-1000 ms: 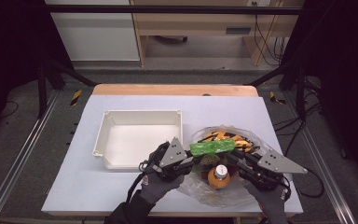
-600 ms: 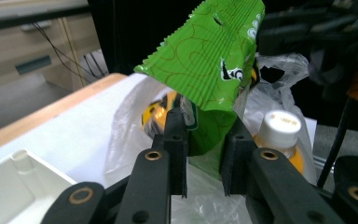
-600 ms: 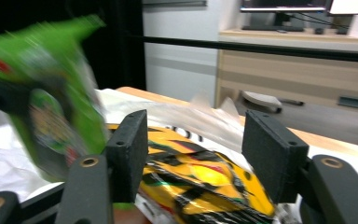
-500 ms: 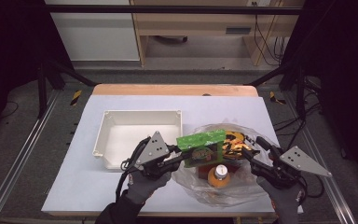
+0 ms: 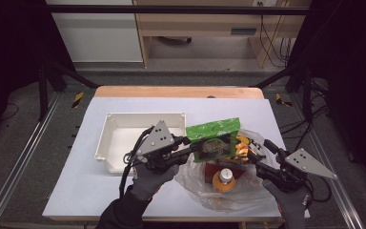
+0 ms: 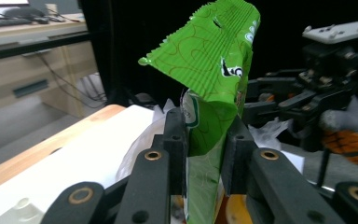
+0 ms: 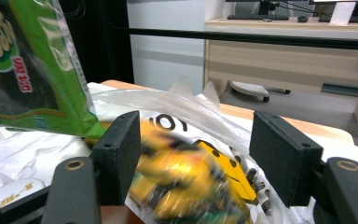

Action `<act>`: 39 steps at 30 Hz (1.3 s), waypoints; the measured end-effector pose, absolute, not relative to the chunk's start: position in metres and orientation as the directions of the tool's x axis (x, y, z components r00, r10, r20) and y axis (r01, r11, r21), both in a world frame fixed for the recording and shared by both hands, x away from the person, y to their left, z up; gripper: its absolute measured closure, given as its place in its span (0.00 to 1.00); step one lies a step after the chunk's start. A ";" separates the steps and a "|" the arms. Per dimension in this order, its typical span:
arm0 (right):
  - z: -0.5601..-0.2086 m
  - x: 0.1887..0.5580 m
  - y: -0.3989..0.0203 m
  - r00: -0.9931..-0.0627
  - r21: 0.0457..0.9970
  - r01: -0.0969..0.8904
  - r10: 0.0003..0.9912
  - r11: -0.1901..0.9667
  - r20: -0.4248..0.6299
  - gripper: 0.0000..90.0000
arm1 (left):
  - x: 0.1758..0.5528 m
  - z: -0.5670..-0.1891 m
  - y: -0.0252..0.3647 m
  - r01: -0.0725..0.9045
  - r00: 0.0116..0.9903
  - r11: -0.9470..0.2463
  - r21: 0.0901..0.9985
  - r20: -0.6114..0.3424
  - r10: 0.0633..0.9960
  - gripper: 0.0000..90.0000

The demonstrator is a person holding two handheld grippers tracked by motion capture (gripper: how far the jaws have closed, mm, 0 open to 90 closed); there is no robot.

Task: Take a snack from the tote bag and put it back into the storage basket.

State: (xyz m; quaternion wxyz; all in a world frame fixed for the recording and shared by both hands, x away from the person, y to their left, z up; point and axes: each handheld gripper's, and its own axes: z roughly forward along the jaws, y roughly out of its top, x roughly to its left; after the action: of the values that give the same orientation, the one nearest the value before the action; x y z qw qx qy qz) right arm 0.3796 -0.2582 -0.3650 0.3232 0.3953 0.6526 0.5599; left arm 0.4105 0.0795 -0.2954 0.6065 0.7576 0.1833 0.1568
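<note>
A green snack bag (image 5: 214, 138) hangs in the air above a clear plastic bag (image 5: 248, 193), with my left gripper (image 5: 190, 145) shut on its lower left edge. In the left gripper view the jaws pinch the green snack bag (image 6: 214, 70), which rises upright between them. My right gripper (image 5: 255, 153) stands apart at the right; its jaws have just been opening. In the right gripper view the right gripper (image 7: 196, 154) is open, with a blurred yellow packet (image 7: 191, 177) lying loose between the pads. An orange bottle (image 5: 225, 180) sits in the plastic bag.
A white tray (image 5: 106, 143) stands on the white tabletop to the left of my left hand. The crumpled plastic bag (image 7: 177, 107) spreads over the table's right front. Metal rails run along both sides of the table.
My left gripper has lifted the green bag up and out of the plastic bag. The right gripper has opened and drawn back to the right.
</note>
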 end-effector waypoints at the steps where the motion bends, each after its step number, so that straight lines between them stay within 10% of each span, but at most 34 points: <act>1: -0.365 0.380 -0.258 -0.479 0.986 0.154 0.878 0.061 0.021 0.38 | 0.411 -0.294 0.078 0.091 0.887 -0.193 0.977 0.009 0.462 0.83; 39: -0.371 0.385 -0.271 -0.414 0.981 0.189 0.910 0.050 0.034 0.35 | 0.455 -0.254 0.168 0.118 0.764 -0.174 0.978 0.023 0.645 0.83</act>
State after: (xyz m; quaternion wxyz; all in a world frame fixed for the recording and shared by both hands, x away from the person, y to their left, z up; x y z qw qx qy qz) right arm 0.3846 -0.2708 -0.3711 0.3331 0.4269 0.6433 0.5412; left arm 0.4553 0.1681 -0.2544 0.5874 0.7328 0.2603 0.2243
